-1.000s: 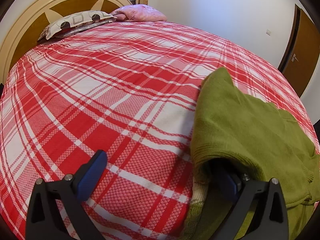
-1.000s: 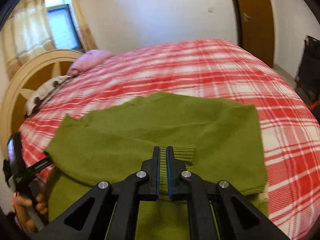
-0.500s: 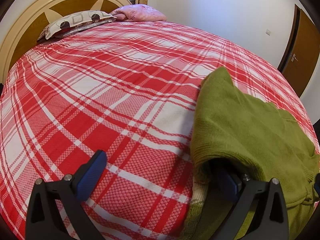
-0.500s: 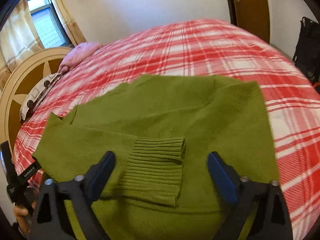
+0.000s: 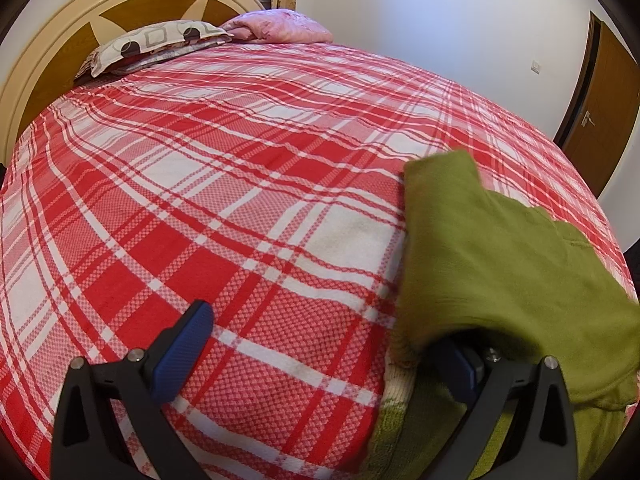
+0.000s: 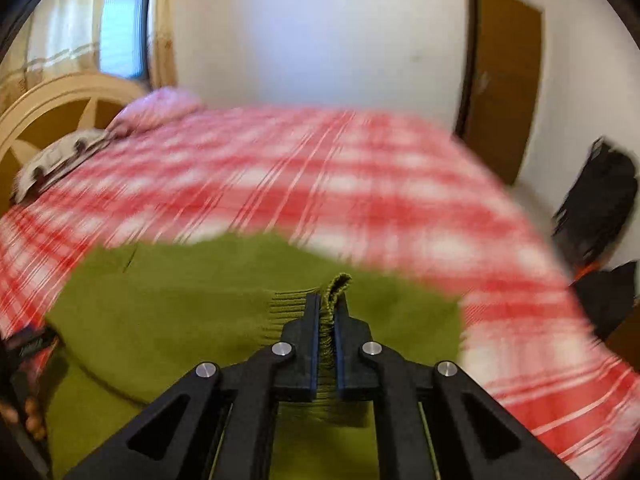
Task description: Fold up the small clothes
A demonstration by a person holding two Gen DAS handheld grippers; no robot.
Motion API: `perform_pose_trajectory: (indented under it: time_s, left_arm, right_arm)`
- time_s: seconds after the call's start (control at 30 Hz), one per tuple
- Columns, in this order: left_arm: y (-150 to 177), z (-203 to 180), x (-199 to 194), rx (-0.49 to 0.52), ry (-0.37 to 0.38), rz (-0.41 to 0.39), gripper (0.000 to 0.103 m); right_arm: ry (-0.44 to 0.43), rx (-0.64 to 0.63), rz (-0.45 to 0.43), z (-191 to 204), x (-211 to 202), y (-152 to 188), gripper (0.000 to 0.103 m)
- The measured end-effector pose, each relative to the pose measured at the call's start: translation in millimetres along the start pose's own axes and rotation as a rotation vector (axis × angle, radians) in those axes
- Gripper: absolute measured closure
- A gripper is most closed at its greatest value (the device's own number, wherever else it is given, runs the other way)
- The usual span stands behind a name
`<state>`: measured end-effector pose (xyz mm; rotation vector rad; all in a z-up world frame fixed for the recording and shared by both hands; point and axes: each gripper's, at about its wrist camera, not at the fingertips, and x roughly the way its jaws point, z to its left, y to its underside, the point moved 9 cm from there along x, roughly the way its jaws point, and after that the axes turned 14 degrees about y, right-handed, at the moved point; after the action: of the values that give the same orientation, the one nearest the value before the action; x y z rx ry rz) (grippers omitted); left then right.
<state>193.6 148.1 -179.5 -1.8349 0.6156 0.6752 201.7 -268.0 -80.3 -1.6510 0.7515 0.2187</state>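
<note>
A green knit sweater (image 5: 500, 248) lies on a red and white plaid bed (image 5: 240, 184). In the left wrist view my left gripper (image 5: 320, 352) is open; its left finger rests over the bedspread and its right finger is hidden under the sweater's folded edge. In the right wrist view the sweater (image 6: 180, 312) is spread in front, and my right gripper (image 6: 327, 308) is shut on its ribbed sleeve cuff (image 6: 338, 286), which sticks up between the fingers. This view is motion-blurred.
A wooden headboard (image 5: 80, 20) with a patterned pillow (image 5: 160, 44) and a pink pillow (image 5: 276, 28) stands at the bed's far end. A brown door (image 6: 504, 76) is in the right wall. Dark bags (image 6: 596, 208) sit beside the bed at right.
My right gripper was open over the cuff half a second ago; it has shut on the cuff and lifted it. My left gripper has hardly moved.
</note>
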Motion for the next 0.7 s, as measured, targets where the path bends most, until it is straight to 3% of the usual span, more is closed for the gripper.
perform_pose_trajectory:
  time_s: [0.1, 0.23, 0.33, 0.53, 0.63, 0.7]
  left_arm:
    - [0.7, -2.0, 0.6, 0.016, -0.013, 0.004, 0.000]
    - [1.0, -2.1, 1.0, 0.023, -0.017, 0.009, 0.000]
    - [2.1, -2.5, 0.0, 0.036, -0.031, 0.027, 0.000]
    - [4.9, -8.1, -22.3, 0.128, -0.057, 0.053, 0.000]
    - [-3.6, -16.2, -48.0, 0.193, -0.065, -0.002, 0.000]
    - [-15.2, -26.6, -63.6, 0.236, -0.062, -0.053, 0.000]
  right_arm:
    - [0.012, 0.004, 0.017, -15.1, 12.5, -6.4, 0.098]
    - [0.076, -0.085, 0.103, -19.3, 47.9, 27.7, 0.098]
    - [0.072, -0.094, 0.183, -19.6, 73.7, 59.4, 0.098]
    - [-0.074, 0.105, 0.259, -46.8, 62.1, 64.0, 0.097]
    - [-0.073, 0.206, 0.195, -70.4, 33.5, 54.5, 0.097]
    - [-0.129, 0.252, 0.173, -69.7, 18.7, 50.2, 0.097]
